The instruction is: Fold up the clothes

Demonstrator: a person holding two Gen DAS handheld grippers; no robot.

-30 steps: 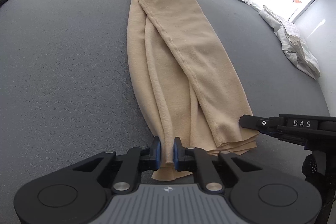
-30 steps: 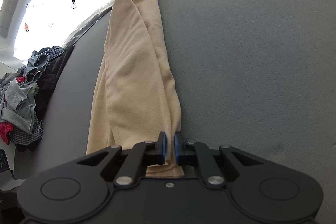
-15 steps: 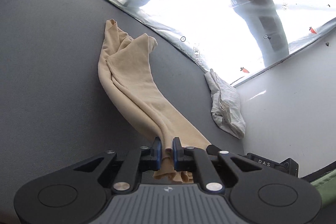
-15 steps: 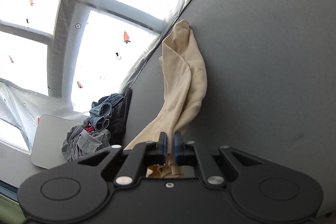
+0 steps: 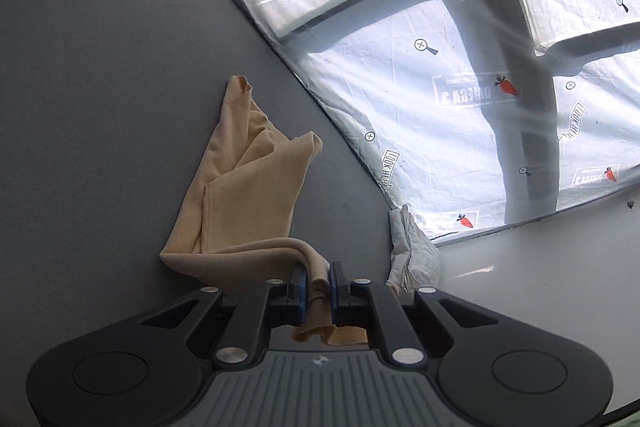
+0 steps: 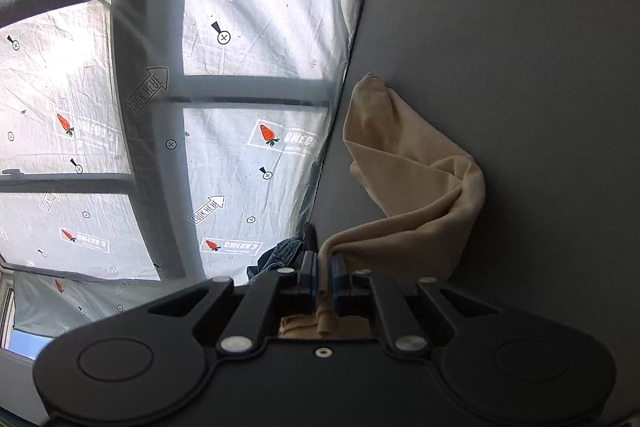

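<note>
A beige garment [image 5: 244,195] lies lengthwise on the grey table [image 5: 100,87], its near end lifted and carried over its far part. My left gripper [image 5: 318,281] is shut on one near corner of the garment. My right gripper [image 6: 324,277] is shut on the other near corner; the garment [image 6: 416,187] curves up from the table to the jaws. The far end rests near the table's back edge. Neither gripper shows in the other's view.
A crumpled white cloth [image 5: 412,255] lies at the table's right back corner. A pile of dark and denim clothes [image 6: 284,259] sits at the left end. A plastic-covered window [image 5: 440,47] stands behind the table.
Both grippers have lifted the garment's near end and carried it up and forward toward the far end, so the long flat garment now doubles over itself. Both cameras tilted up to the window.
</note>
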